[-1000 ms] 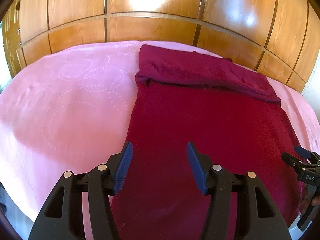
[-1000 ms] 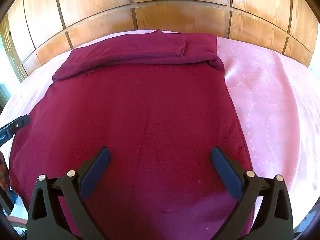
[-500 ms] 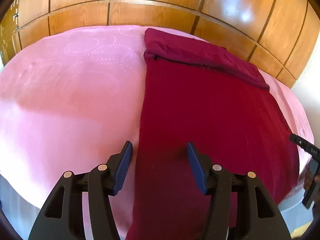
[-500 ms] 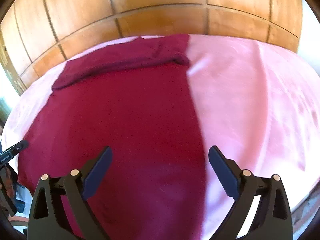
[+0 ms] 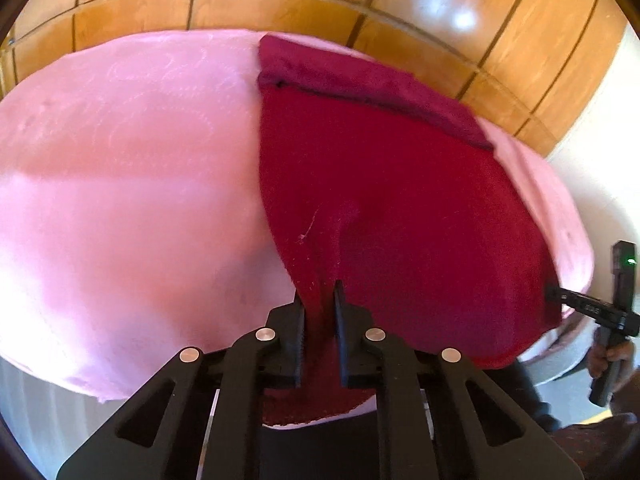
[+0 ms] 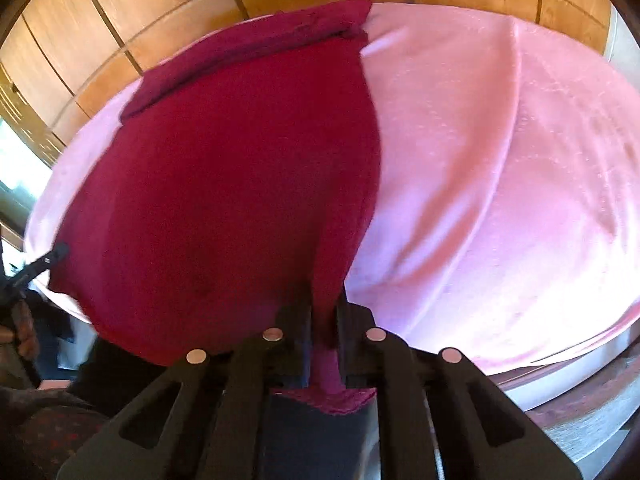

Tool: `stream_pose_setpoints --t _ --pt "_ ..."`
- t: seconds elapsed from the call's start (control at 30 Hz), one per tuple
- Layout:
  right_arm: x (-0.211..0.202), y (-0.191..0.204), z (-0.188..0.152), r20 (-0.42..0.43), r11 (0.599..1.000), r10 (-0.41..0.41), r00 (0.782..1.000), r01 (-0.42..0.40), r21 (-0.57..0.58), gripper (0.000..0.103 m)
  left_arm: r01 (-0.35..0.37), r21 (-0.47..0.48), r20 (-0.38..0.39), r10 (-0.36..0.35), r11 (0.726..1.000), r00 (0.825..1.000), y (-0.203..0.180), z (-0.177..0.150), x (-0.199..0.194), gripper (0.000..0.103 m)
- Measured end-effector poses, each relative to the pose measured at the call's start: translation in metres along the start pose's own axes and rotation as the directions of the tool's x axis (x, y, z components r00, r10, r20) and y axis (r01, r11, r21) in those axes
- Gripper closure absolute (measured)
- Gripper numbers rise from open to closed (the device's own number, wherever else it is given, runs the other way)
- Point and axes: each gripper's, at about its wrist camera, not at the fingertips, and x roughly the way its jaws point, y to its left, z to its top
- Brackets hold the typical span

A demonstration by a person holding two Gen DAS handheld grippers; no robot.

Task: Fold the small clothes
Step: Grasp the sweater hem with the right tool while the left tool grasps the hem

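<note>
A dark red garment [image 5: 380,200] lies flat on the pink cover [image 5: 120,200], its far end folded back into a band [image 5: 360,84]. My left gripper [image 5: 318,296] is closing, its pads pinching the near left corner of the cloth, which bunches up between them. My right gripper [image 6: 324,300] is closing too, and the near right corner of the garment [image 6: 224,184] is squeezed between its jaws. Each view catches the other gripper at the cloth's opposite near corner: the right gripper [image 5: 560,294] and the left gripper [image 6: 56,254].
The pink cover [image 6: 500,180] spreads wide on both sides of the garment and drops off at the near edge. A wooden panelled wall [image 5: 400,0] stands right behind the far edge. A person's hand [image 5: 608,356] shows at the right.
Both grippers have gone from open above the cloth to shut on its near corners. The left one shifted to the cloth's left edge, the right one to its right edge, and the fabric has puckered.
</note>
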Motion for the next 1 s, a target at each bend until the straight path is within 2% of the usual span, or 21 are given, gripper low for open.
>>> stream_pose_setpoints --t 0.1,0.23,0.37,0.5,0.57,0.6,0.63,0.67,0.7,0.77,0.83,1.0 --pt "-0.017 0.001 0.018 0.065 0.996 0.082 0.994 -0.085 0.036 0.095 0.100 -0.030 0.037 -0.099 0.995 0.994 0.002 0.017 -0.015 0.092" --pt "-0.025 -0.003 0.054 0.150 0.982 0.159 0.976 -0.172 0.080 0.095 0.208 -0.063 0.086 -0.203 0.976 0.975 0.002 0.046 -0.018 0.092" --pt "-0.005 -0.011 0.094 0.191 0.973 0.163 0.968 -0.190 0.130 0.095 0.251 -0.095 0.111 -0.240 0.963 0.964 0.004 0.084 0.001 0.092" --pt "0.022 -0.022 0.130 0.189 0.970 0.142 0.972 -0.175 0.172 0.095 0.241 -0.142 0.103 -0.228 0.960 0.968 0.012 0.126 0.037 0.092" --pt "0.030 -0.024 0.143 0.192 0.968 0.134 0.972 -0.170 0.184 0.093 0.238 -0.175 0.087 -0.226 0.955 0.970 0.017 0.144 0.052 0.086" --pt "0.034 -0.027 0.151 0.198 0.964 0.139 0.970 -0.179 0.197 0.084 0.221 -0.212 0.088 -0.206 0.952 0.975 0.022 0.155 0.058 0.068" --pt "0.036 -0.031 0.157 0.207 0.956 0.162 0.965 -0.205 0.211 0.057 0.221 -0.239 0.104 -0.201 0.945 0.974 0.029 0.162 0.060 0.046" --pt "0.037 -0.035 0.162 0.222 0.945 0.184 0.958 -0.234 0.228 0.041 0.236 -0.266 0.135 -0.206 0.935 0.969 0.035 0.168 0.059 0.040" --pt "0.032 -0.040 0.163 0.252 0.938 0.179 0.951 -0.242 0.247 0.019 0.254 -0.295 0.183 -0.206 0.921 0.961 0.044 0.173 0.055 0.037" --pt "0.026 -0.046 0.163 0.280 0.933 0.175 0.944 -0.250 0.258 0.014 0.242 -0.318 0.210 -0.180 0.917 0.961 0.057 0.178 0.050 0.037" --pt "0.022 -0.056 0.156 0.281 0.925 0.177 0.943 -0.257 0.279 0.008 0.210 -0.317 0.217 -0.145 0.925 0.965 0.067 0.173 0.047 0.037" --pt "0.022 -0.075 0.111 0.230 0.934 0.130 0.965 -0.196 0.297 0.008 0.172 -0.237 0.132 -0.143 0.956 0.981 0.073 0.137 0.059 0.037"
